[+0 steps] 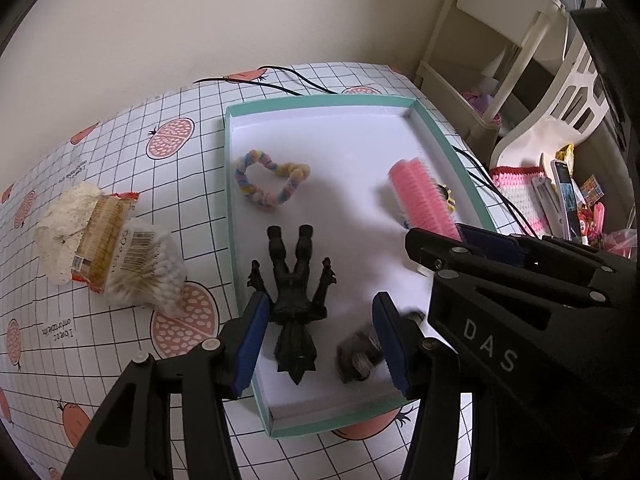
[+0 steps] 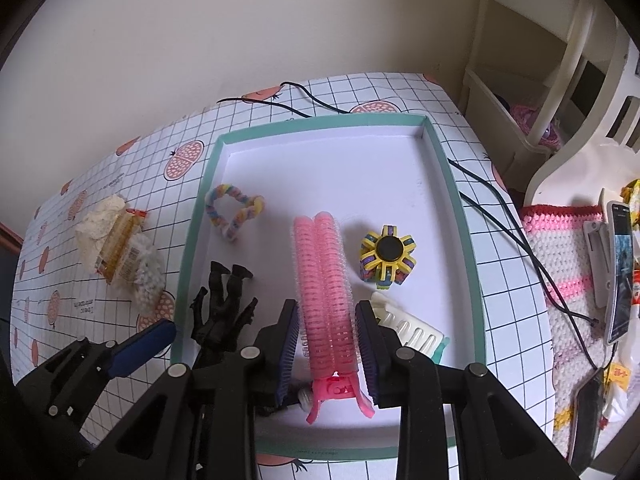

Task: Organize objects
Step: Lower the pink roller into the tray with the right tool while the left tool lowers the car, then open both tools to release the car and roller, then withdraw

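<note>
While your two grippers hang over the teal-rimmed tray (image 2: 460,200), six things lie in it. Your right gripper (image 2: 327,344) has both blue pads set either side of one pink hair-roller clip (image 2: 322,280), which lies near the tray's front edge, pointing toward the back; whether the pads press it or only flank it, can't tell. Your left gripper (image 1: 320,340) is spread wide, nothing between the fingers, poised above one black action figure (image 1: 296,292) lying flat by the tray's left rim at the front. One small dark item (image 1: 360,354), blurred, sits just beside the left gripper's right pad. One pastel pipe-cleaner heart (image 2: 234,210) lies along the left rim, further back. One yellow multi-coloured spinner toy (image 2: 386,256) is right of the roller clip, apart from it; one cream comb-like piece (image 2: 408,330) lies toward the front-right corner, near the right gripper's finger. Back half of the tray is bare white.

Outside, on the gridded tabletop (image 1: 120,152) by its left edge: one bag of cotton swabs (image 1: 136,268), touching one orange-edged snack packet (image 1: 96,236). Two black cables (image 2: 500,208) cross the table's back & right edges.
</note>
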`<state>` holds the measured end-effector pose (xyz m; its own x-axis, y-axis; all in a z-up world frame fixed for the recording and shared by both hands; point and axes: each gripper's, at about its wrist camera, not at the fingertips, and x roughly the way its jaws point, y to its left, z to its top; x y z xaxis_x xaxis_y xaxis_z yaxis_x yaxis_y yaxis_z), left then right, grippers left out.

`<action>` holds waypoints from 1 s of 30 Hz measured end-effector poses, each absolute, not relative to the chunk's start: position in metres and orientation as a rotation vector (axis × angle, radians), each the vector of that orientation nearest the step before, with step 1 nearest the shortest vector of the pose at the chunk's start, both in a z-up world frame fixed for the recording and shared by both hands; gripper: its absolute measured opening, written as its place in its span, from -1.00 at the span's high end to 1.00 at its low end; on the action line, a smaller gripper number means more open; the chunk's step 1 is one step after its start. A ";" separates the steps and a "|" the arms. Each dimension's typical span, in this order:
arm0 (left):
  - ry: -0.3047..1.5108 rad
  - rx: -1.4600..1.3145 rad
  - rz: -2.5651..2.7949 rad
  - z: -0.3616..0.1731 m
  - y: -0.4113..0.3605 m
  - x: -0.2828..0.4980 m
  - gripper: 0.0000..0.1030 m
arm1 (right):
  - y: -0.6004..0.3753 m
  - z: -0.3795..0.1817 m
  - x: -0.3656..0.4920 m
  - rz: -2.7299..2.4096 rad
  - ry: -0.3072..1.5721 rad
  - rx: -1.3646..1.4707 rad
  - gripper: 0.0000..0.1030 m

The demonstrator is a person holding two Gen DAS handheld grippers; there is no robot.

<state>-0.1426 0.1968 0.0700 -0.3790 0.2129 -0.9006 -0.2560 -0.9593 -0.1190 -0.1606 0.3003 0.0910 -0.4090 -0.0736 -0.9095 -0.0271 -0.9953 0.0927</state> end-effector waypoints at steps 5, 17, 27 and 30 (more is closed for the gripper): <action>0.050 -1.546 2.413 0.074 0.194 -0.143 -0.08 | 0.301 0.096 -0.160 -2.628 -0.151 1.671 0.37; 0.001 -1.548 2.474 0.077 0.177 -0.146 -0.09 | 0.302 0.098 -0.159 -2.643 -0.161 1.659 0.37; -0.107 -1.582 2.560 0.076 0.149 -0.151 -0.22 | 0.297 0.097 -0.159 -2.627 -0.140 1.664 0.31; -0.153 -1.596 2.591 0.076 0.139 -0.154 -0.22 | 0.297 0.097 -0.159 -2.623 -0.133 1.665 0.29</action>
<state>-0.1536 0.1391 0.0758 -0.4477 0.1330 -0.8842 -0.0277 -0.9905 -0.1350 -0.1592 0.2967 0.0970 -0.4263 -0.0724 -0.9017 -0.0194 -0.9958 0.0891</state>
